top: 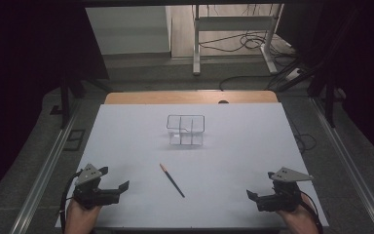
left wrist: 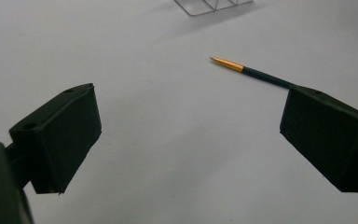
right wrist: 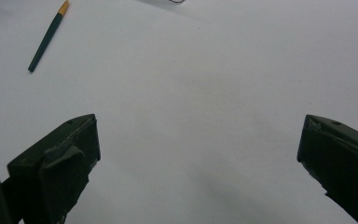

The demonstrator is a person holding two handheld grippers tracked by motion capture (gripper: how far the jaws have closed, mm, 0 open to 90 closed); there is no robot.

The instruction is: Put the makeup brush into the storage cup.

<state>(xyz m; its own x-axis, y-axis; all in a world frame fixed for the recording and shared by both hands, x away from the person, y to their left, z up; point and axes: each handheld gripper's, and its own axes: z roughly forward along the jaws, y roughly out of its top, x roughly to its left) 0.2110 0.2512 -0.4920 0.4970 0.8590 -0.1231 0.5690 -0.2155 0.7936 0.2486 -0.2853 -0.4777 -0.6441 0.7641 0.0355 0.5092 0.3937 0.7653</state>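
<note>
Lying mid-table, pen, tools apart

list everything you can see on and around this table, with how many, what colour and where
pen: one, dark green with a gold tip, lying flat on the sheet between the two tools
clear organiser: one, transparent with compartments, beyond the pen at mid-sheet
sheet: one, white, covering the table
table: one, wooden edge at the far side
metal frame: one, pale, on the floor behind
left tool: one, black, near left corner, open
right tool: one, black, near right corner, open
</note>
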